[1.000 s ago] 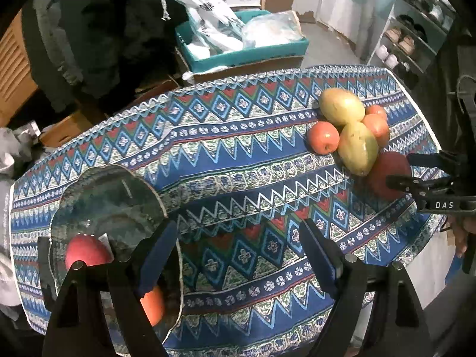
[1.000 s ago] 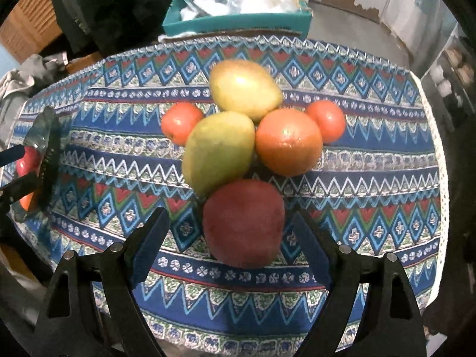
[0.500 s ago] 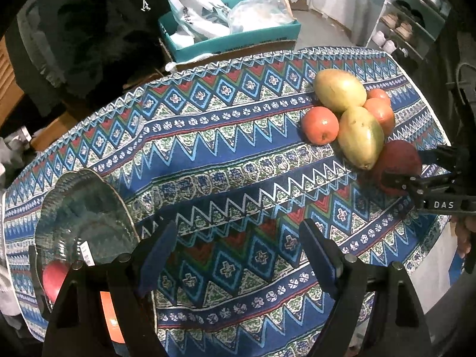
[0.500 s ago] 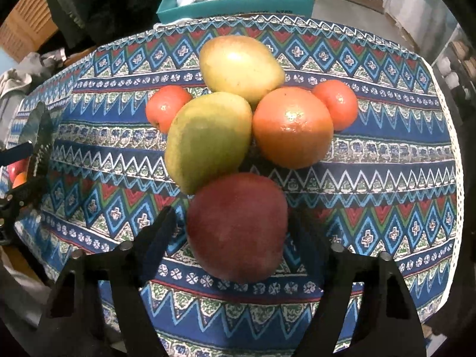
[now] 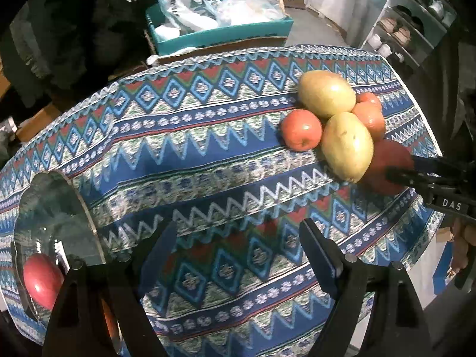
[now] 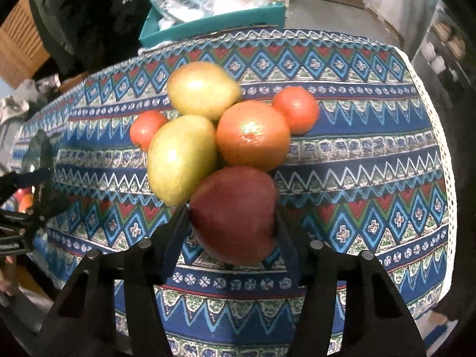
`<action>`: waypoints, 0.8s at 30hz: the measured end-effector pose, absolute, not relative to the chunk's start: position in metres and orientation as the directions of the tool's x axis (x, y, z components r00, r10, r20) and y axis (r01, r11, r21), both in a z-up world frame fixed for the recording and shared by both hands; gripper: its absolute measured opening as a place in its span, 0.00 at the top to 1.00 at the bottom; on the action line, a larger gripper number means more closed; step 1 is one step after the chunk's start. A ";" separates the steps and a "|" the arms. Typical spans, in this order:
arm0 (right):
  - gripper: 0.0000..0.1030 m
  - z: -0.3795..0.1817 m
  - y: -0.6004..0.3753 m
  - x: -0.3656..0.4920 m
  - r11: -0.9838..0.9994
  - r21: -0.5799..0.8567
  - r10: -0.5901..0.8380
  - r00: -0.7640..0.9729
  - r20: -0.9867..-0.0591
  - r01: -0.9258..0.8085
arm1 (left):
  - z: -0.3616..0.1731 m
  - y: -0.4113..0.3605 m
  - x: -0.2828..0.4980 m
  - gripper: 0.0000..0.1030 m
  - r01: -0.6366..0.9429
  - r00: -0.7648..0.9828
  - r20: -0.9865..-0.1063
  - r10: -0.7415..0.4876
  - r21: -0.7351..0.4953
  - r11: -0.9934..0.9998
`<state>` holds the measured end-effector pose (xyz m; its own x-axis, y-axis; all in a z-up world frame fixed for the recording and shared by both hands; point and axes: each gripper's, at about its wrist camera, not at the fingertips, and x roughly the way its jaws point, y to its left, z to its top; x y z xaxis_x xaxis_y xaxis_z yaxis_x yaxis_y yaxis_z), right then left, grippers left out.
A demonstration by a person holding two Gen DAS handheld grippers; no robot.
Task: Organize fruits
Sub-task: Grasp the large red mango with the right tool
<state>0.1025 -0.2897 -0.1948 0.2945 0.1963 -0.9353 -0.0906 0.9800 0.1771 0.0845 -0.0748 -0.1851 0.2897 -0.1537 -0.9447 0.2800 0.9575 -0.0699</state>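
The right gripper [image 6: 232, 217] has closed its two fingers against the left and right sides of a dark red apple [image 6: 233, 214], which sits at the near edge of a cluster of fruit on a surface covered with a blue, red and green patterned cloth [image 6: 372, 160]. Half a second ago the fingers stood apart from the apple's sides; now they press against it. Touching the apple from behind are a yellow-green mango [image 6: 181, 159] on the left and an orange [image 6: 253, 135] on the right; a second mango [image 6: 203, 89] lies farther back, with a small red fruit [image 6: 147, 129] at the left and another [image 6: 296, 113] at the right of the cluster. The left gripper [image 5: 238, 255] is wide open and holds nothing, hovering above the cloth near a clear glass bowl [image 5: 44, 208] at the left end of the surface. The bowl contains a red apple [image 5: 41, 279] and something orange, mostly hidden behind a gripper finger. Compared with a second ago, the left wrist view sits nearer the fruit cluster. A teal box [image 5: 220, 32] of white bags stands beyond the surface.
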 end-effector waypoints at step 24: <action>0.32 -0.218 -0.304 0.111 0.972 0.226 0.236 0.263 -0.936 -0.068 | -0.196 -0.128 0.111 0.17 0.277 0.234 -0.952 -0.197 -0.129 0.952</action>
<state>0.1110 -0.3041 -0.2184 0.2631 0.2358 -0.9355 -0.0679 0.9718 0.2258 0.1111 -0.1277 -0.1963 0.2338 -0.1972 -0.9521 0.2771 0.9521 -0.1291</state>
